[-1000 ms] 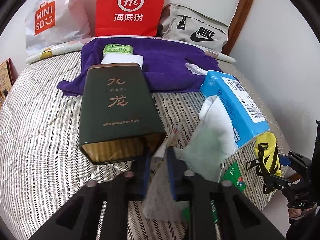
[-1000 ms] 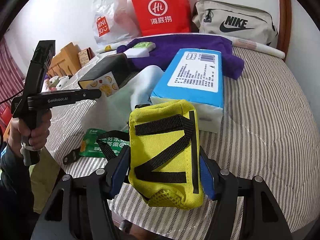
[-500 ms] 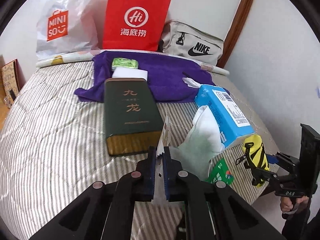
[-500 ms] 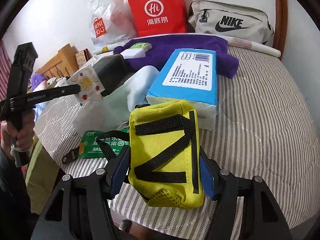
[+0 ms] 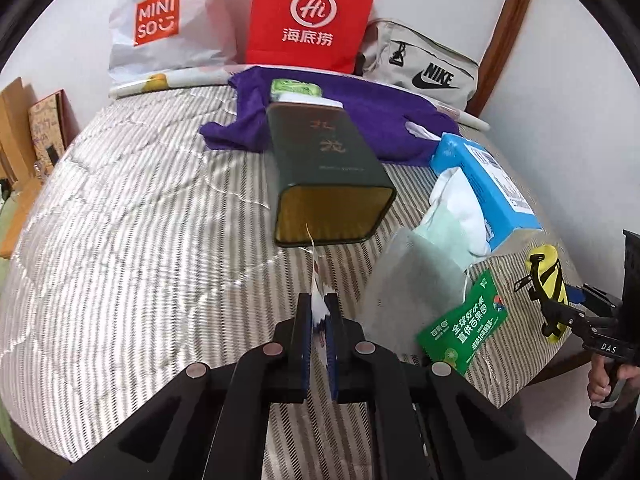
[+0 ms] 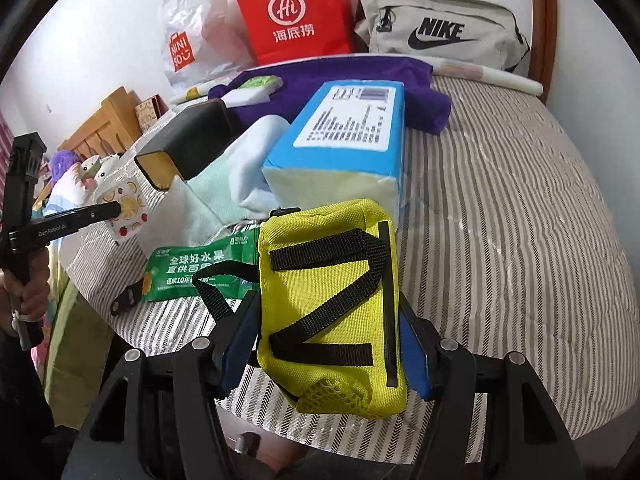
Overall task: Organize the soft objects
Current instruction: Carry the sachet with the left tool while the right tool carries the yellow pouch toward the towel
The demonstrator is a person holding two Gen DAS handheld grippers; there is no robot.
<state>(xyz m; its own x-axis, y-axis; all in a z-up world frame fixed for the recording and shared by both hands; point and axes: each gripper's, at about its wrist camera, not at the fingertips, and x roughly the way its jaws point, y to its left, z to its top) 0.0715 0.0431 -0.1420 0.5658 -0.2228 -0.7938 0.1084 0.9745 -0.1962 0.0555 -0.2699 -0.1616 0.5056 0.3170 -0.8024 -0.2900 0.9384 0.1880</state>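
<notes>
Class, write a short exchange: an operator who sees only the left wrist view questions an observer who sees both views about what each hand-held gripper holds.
Operator: My left hand-held gripper pinches something thin that I see edge-on. What is on its face?
Observer: In the right wrist view it is a small packet, white with printed citrus slices and red fruit.
Operator: Is the yellow pouch at my right edge really gripped?
Observer: Yes. The right hand-held gripper has a blue pad pressed on each side of it, and its lower corner is yellow mesh.
</notes>
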